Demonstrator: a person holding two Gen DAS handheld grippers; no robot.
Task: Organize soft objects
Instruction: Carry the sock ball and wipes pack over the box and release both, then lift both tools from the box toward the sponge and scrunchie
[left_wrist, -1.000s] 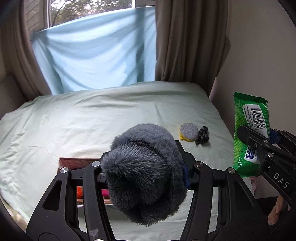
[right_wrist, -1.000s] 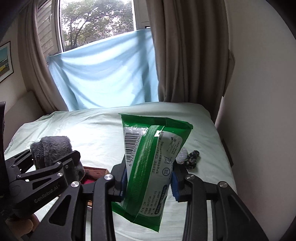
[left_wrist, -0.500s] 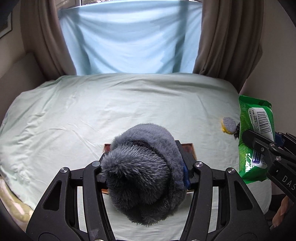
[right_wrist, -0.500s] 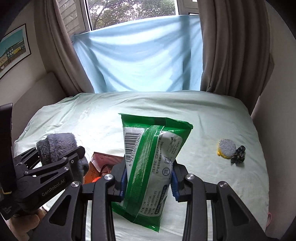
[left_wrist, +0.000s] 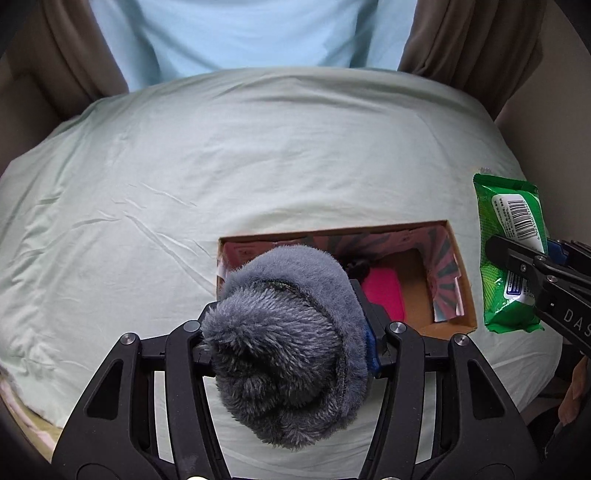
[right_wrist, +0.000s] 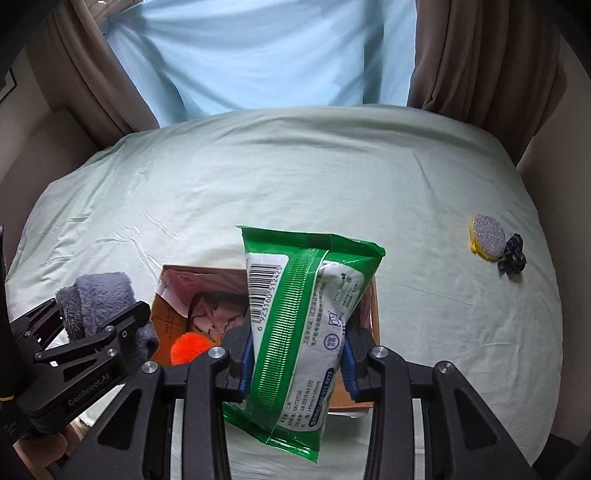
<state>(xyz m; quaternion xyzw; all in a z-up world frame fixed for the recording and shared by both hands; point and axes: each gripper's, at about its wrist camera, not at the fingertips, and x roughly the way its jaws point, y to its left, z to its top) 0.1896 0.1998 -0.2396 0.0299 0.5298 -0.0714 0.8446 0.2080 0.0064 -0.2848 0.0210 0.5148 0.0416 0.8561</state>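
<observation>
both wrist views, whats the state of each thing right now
left claw: shut on grey furry item, held above the box
right claw: shut on green wipes pack, upright
cardboard box: open, pink item and orange fluffy ball inside
yellow sponge: lying on bedsheet, touching black scrunchie

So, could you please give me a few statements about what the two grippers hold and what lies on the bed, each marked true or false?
1. The left gripper is shut on the grey furry item. True.
2. The right gripper is open. False: it is shut on the green wipes pack.
3. The cardboard box is closed. False: it is open, with a pink item and an orange fluffy item inside.
4. A yellow sponge lies on the bed sheet beside a small dark object. True.
5. The sponge is in the box. False: it lies on the sheet, apart from it.
</observation>
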